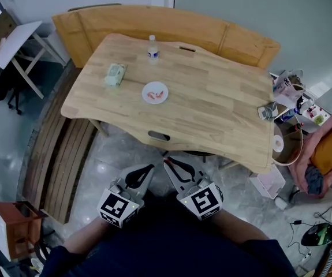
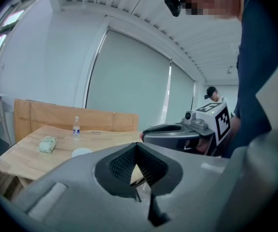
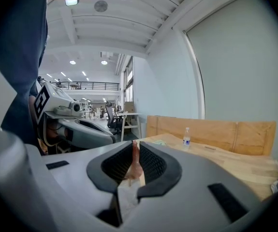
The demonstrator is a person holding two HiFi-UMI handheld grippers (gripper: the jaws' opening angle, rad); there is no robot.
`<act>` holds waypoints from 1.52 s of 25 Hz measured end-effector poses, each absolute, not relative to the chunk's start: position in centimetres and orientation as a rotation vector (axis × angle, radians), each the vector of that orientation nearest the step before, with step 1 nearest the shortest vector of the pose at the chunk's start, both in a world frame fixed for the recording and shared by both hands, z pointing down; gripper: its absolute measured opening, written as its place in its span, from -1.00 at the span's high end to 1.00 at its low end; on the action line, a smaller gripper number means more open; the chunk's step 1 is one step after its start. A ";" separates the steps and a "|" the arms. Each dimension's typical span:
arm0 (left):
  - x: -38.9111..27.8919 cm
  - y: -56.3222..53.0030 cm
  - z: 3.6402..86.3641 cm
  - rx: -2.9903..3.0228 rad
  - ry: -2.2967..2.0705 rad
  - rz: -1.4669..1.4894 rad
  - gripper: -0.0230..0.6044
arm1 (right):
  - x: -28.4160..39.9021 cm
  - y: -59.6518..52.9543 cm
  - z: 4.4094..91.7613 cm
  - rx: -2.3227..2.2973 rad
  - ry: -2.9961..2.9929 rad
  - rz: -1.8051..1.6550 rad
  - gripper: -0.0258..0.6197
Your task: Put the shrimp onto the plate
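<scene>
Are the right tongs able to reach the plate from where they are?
Probably not yet: the right tongs sit short of the table edge, and the plate lies mid-table. Nothing blocks the way.

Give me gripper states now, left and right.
Left gripper: closed, nothing between the jaws.
Right gripper: closed on a shrimp.

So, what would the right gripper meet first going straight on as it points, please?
Probably the wooden table, around its near edge; the gap before it looks free. The right gripper, holding a shrimp, stands well back, so depth is unclear.
</scene>
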State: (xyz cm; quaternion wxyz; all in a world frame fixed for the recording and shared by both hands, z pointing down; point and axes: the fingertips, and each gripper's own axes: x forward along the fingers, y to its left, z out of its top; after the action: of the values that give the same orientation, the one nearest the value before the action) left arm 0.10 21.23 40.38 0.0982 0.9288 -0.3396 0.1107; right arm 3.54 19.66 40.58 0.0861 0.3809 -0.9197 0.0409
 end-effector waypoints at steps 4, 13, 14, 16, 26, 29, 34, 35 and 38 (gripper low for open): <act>0.1 20.2 40.7 2.739 -1.014 0.315 0.91 | 3.8 18.7 41.0 1.135 -2.732 0.142 0.76; -0.5 13.5 41.5 2.760 -0.923 0.292 0.91 | 3.1 12.3 41.7 1.193 -2.682 0.150 0.76; -0.7 12.5 41.5 2.766 -0.907 0.295 0.91 | 2.9 11.3 41.7 1.207 -2.675 0.160 0.76; -1.2 10.2 41.5 2.777 -0.879 0.301 0.91 | 2.3 9.2 41.7 1.232 -2.663 0.175 0.76; -4.9 0.3 41.4 2.797 -0.770 0.302 0.91 | -0.9 -0.5 42.4 1.319 -2.589 0.218 0.76; -5.8 -1.9 41.5 2.802 -0.740 0.297 0.91 | -1.7 -3.0 42.6 1.348 -2.564 0.230 0.76; -6.3 -4.5 41.9 2.807 -0.714 0.293 0.91 | -2.1 -6.0 43.3 1.374 -2.536 0.227 0.76; -6.3 -4.7 41.9 2.802 -0.717 0.290 0.91 | -2.1 -6.3 43.4 1.368 -2.535 0.231 0.76; -5.9 -5.5 41.8 2.791 -0.733 0.284 0.91 | -1.8 -7.5 43.8 1.344 -2.539 0.245 0.76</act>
State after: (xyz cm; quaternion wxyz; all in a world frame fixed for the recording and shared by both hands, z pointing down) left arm -5.89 -5.50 41.84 0.1209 0.9555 -0.2511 0.0971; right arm -1.80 -7.46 43.83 0.1289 0.4624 -0.8732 0.0844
